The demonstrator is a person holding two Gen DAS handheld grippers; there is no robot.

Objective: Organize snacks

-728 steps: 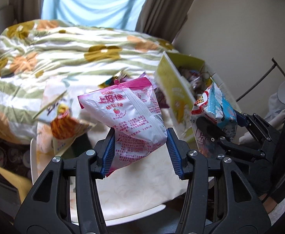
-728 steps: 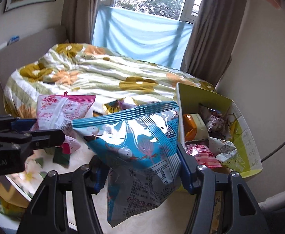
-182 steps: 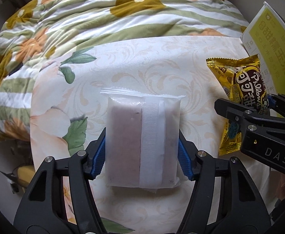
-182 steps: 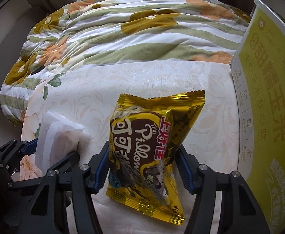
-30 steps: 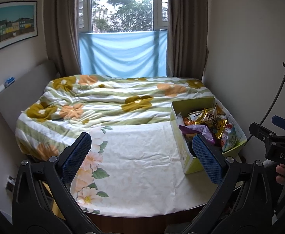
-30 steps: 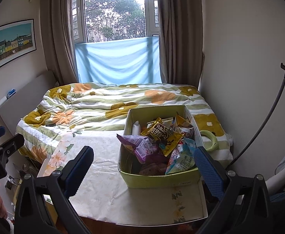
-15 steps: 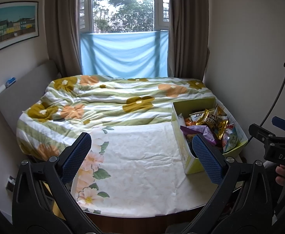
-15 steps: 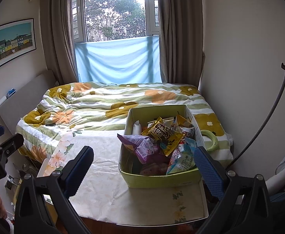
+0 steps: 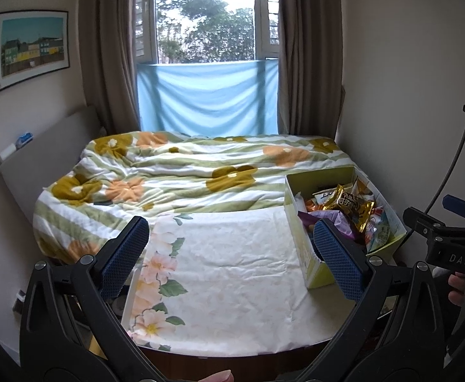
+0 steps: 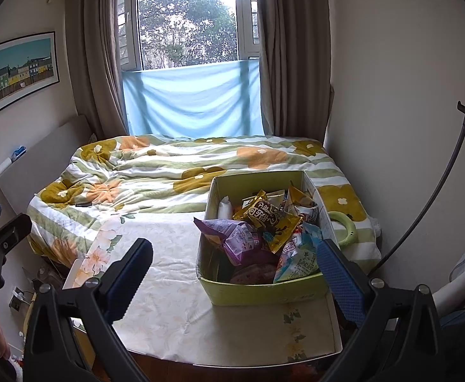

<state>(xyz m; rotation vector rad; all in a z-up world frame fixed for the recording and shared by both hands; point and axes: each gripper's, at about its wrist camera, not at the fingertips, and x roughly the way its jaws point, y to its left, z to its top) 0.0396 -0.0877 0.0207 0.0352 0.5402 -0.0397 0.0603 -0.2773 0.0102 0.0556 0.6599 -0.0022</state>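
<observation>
A yellow-green cardboard box (image 10: 264,291) stands on the table's right side, piled with snack packets: a gold chocolate pillow pack (image 10: 269,221), a purple bag (image 10: 237,237) and a light blue bag (image 10: 299,259). The same box (image 9: 299,222) shows at the right in the left wrist view. My left gripper (image 9: 232,254) is open and empty, held back over the table's near edge. My right gripper (image 10: 235,273) is open too, empty, hovering in front of the box.
The table wears a white floral cloth (image 9: 232,261). Behind it lies a bed with a flowered striped quilt (image 10: 168,172). A pale green ring (image 10: 345,224) rests on the quilt right of the box. A thin black rod (image 10: 436,191) leans at the right wall.
Over the last second almost nothing moves. Earlier, the grippers carried packets, and those packets now lie in the box; both grippers have let go and pulled back from the table.
</observation>
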